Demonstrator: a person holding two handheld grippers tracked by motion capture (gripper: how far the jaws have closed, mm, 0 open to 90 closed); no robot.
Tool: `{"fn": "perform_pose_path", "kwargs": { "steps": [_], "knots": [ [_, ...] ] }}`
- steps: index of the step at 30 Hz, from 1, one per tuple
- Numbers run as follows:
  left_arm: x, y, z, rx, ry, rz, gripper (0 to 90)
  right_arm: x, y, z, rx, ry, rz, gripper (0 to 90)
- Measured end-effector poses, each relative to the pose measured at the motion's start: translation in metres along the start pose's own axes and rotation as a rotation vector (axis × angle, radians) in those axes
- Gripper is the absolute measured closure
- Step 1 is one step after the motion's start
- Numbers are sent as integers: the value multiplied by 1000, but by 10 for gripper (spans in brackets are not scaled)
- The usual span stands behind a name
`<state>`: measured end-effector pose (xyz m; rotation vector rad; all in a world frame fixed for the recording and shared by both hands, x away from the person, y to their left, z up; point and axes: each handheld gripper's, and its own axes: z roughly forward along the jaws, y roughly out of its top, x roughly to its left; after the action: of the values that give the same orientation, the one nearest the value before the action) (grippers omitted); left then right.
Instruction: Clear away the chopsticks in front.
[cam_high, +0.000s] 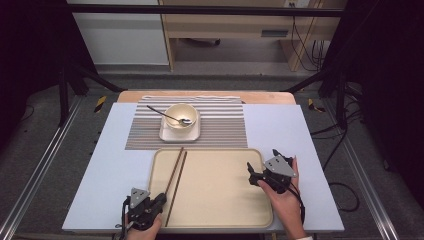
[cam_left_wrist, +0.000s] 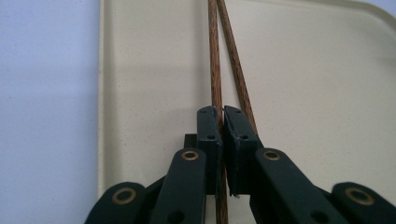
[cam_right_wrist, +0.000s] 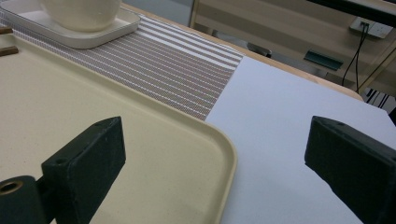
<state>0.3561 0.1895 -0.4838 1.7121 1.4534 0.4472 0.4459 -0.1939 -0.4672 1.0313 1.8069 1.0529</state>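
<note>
The left claw (cam_left_wrist: 221, 122) pinches one of two chopsticks (cam_high: 175, 176) on the tray's (cam_high: 220, 220) left side; the right claw (cam_right_wrist: 224, 163) hangs wide open. The thin stick might slip out, because the grip is tiny

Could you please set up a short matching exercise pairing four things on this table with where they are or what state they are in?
Things:
1. chopsticks
2. spoon
3. left tongs
4. right tongs

States:
A. open over the tray's right edge
B. lying on the tray's left part
C. resting in the bowl
D. shut on a chopstick

Pairs: 1-B, 2-C, 3-D, 4-A
</note>
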Motion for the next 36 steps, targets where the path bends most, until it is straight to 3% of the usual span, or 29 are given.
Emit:
{"fn": "perform_pose_path", "kwargs": {
  "steps": [19, 24, 36],
  "knots": [
    [-2, -4, -2, -3, 3, 6, 852, 1, 0, 1, 5, 4, -7, 52],
    [-5, -2, -3, -29, 22, 24, 749, 2, 0, 1, 4, 5, -9, 52],
    [-5, 15, 0, -70, 42, 93, 633, 2, -1, 1, 10, 2, -10, 51]
  ]
}}
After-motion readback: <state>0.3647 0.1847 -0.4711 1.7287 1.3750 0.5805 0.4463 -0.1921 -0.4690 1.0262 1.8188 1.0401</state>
